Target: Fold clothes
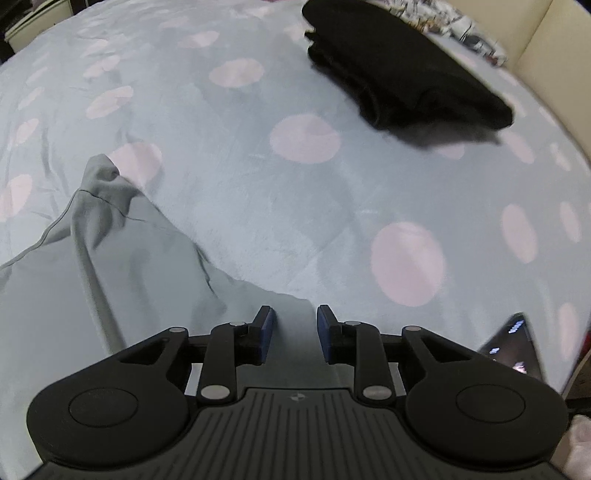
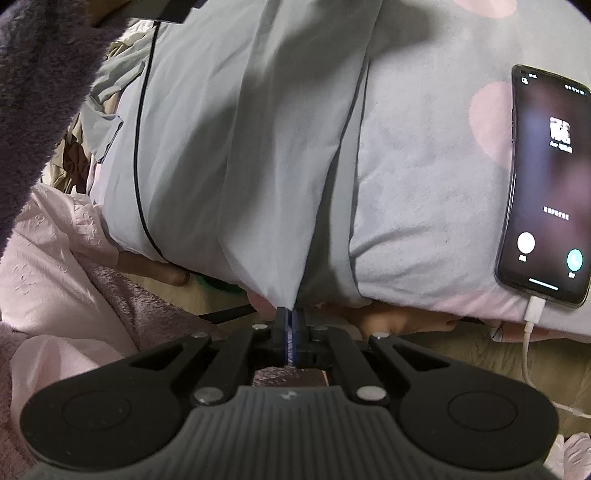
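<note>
A bed (image 1: 229, 177) fills both views, covered by a pale blue-grey blanket (image 1: 258, 206) with large pink dots; most of its middle lies bare, giving open room between the clothes. At its far side stands a cream headboard (image 1: 543, 48), and the near edge drops off beside the person's pink clothing (image 2: 51, 236). A grey garment (image 2: 236, 147) with dark piping along its seams lies over the near edge of the bed, stretched taut from a pinched corner and rumpled into a raised fold at the left in the left wrist view. A folded black garment (image 1: 402, 70) sits well apart from it near the headboard, with a patterned cloth (image 1: 454, 22) just behind. A fuzzy purple sleeve (image 2: 40, 92) crosses the upper left of the right wrist view. A phone (image 2: 543, 184) lies face up on the blanket near the edge, its dark screen showing round call buttons and small writing too blurred to read, with a white charging cable (image 2: 528, 339) plugged into its lower end and trailing off the bed. The right gripper (image 2: 291, 314) has its jaws closed tight on the grey garment's corner. The left gripper (image 1: 295, 325) holds its jaws a little apart over a strip of the same garment, the pads not pressing on it.
</note>
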